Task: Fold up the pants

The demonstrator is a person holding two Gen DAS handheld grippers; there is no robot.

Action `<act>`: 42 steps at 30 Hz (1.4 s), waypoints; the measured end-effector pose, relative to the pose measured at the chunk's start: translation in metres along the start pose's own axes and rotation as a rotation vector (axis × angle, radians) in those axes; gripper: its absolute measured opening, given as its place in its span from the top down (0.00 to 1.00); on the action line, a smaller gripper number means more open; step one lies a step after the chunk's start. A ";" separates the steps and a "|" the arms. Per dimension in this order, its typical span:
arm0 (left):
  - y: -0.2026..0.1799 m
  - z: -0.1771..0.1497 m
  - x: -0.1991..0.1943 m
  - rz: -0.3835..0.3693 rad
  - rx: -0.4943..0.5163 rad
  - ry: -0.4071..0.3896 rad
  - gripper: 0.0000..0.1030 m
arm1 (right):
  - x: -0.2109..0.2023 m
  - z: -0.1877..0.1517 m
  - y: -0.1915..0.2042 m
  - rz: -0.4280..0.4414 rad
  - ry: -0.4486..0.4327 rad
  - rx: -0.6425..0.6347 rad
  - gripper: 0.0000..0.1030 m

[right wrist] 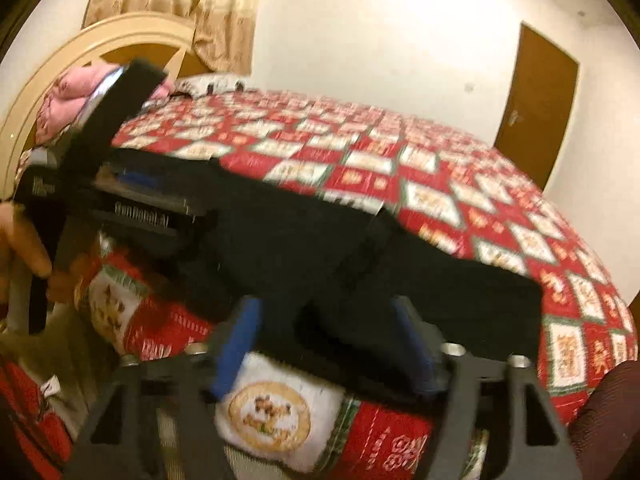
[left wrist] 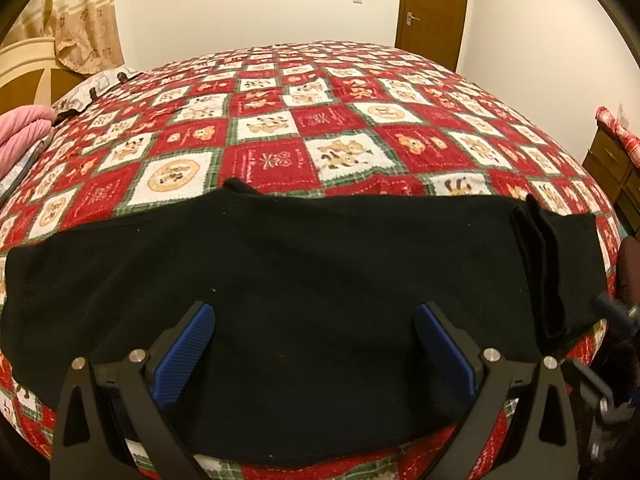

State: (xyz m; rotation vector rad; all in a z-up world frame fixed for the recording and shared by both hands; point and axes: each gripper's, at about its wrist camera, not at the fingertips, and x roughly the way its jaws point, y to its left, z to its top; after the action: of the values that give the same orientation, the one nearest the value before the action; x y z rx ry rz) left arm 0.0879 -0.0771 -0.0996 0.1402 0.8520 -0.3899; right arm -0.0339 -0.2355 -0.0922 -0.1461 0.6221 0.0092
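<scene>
Black pants (left wrist: 304, 280) lie flat across the near edge of the bed, stretched left to right, with a folded-over strip at their right end (left wrist: 536, 264). My left gripper (left wrist: 316, 316) is open above the pants' middle, with nothing between its blue pads (left wrist: 188, 352). The right wrist view is blurred. It shows the pants (right wrist: 360, 264) across the bed edge. My right gripper (right wrist: 326, 320) is open over their near edge, empty. The left gripper's body (right wrist: 132, 200) shows at the left of that view, with a hand on it.
The bed has a red, white and green patchwork quilt (left wrist: 340, 120). Pink bedding (left wrist: 24, 128) and a pillow (left wrist: 96, 88) lie at the headboard end on the left. A brown door (left wrist: 436, 8) is behind. A wooden drawer unit (left wrist: 612, 168) stands right of the bed.
</scene>
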 end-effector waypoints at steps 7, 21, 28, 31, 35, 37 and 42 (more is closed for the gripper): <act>-0.001 -0.001 -0.001 0.000 0.012 0.001 0.00 | 0.036 0.019 -0.010 -0.098 0.003 0.083 0.30; 0.010 0.001 0.001 -0.011 -0.020 0.009 0.00 | 0.068 0.026 -0.037 -0.112 0.123 0.269 0.88; 0.010 0.004 -0.003 -0.005 -0.015 -0.004 0.00 | 0.068 0.043 -0.011 -0.084 0.066 0.214 0.88; 0.009 0.003 -0.004 -0.002 -0.007 -0.004 0.00 | 0.085 0.033 -0.012 -0.059 0.086 0.265 0.81; 0.010 0.005 -0.007 0.002 0.000 -0.018 0.00 | 0.076 0.038 -0.010 0.036 0.080 0.258 0.48; 0.010 0.007 -0.008 -0.001 0.000 -0.026 0.00 | 0.050 0.042 -0.020 0.041 -0.008 0.305 0.48; -0.003 0.013 -0.021 -0.013 0.046 -0.083 0.00 | -0.008 0.037 -0.072 -0.173 -0.111 0.309 0.54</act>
State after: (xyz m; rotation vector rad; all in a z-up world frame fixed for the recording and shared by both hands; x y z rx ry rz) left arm 0.0833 -0.0772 -0.0755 0.1605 0.7624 -0.4248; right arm -0.0155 -0.3012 -0.0479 0.1002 0.4920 -0.2435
